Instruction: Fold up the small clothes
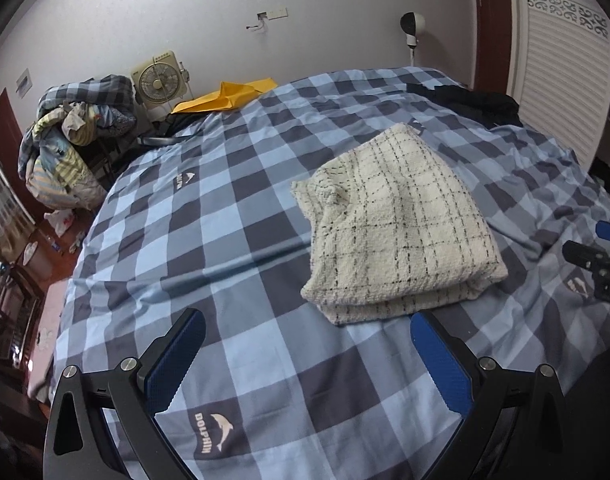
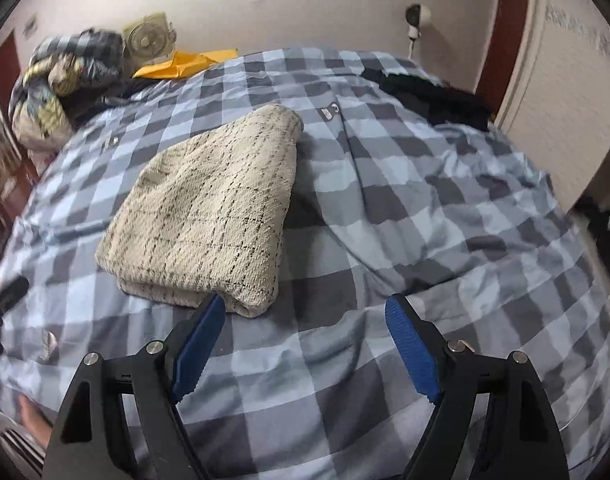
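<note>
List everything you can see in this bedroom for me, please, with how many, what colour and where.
folded garment: one, cream with thin black grid lines, lying folded on the bed
checked bed cover: one, light blue and grey squares, spread over the bed
dark clothes: one heap, black, far right corner of the bed
yellow cloth: one, yellow, far edge of the bed
box fan: one, beige, by the wall behind the bed
bedding pile: one, mixed blue checks and pastel stripes, left of the bed
wall lamp: one, black and white, on the far wall
left gripper: one, black with blue pads, open, near the garment's front edge
right gripper: one, black with blue pads, open, at the garment's near corner
</note>
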A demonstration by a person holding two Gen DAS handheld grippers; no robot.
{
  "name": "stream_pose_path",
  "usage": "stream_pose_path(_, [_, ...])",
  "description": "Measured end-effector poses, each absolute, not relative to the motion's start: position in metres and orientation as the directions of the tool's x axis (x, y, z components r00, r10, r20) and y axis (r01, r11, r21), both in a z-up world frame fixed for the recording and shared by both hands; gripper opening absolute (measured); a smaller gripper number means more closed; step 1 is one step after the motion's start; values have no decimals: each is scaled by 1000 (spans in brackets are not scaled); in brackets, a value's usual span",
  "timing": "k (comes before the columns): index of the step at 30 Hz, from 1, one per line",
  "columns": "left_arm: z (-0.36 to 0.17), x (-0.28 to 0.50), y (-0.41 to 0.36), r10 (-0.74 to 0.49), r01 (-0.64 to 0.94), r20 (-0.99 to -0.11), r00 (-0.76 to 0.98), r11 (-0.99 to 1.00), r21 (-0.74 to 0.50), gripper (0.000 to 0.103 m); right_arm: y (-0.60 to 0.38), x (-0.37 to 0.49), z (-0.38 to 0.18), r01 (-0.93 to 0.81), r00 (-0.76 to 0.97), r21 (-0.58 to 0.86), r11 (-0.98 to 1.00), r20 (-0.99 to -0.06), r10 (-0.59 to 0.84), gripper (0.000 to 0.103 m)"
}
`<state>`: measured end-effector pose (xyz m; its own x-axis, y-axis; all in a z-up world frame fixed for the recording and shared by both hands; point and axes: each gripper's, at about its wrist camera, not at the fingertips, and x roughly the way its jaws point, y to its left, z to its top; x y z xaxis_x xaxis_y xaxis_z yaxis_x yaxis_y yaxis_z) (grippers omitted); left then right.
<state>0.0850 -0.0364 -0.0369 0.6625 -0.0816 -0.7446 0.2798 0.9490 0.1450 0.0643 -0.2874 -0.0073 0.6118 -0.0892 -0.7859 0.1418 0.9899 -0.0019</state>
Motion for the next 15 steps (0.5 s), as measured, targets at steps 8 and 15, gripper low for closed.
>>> stream_pose_path(8, [-36,83,-37,-73,278,-736,674,947,161,103,-278,63,-5,122,628,-80,989,-766,-139,80])
stream_pose_path(15, [-34,83,-37,-69,277,-735,675,947,165,103,-281,63,-6,130,622,-74,989,-770,-140,80])
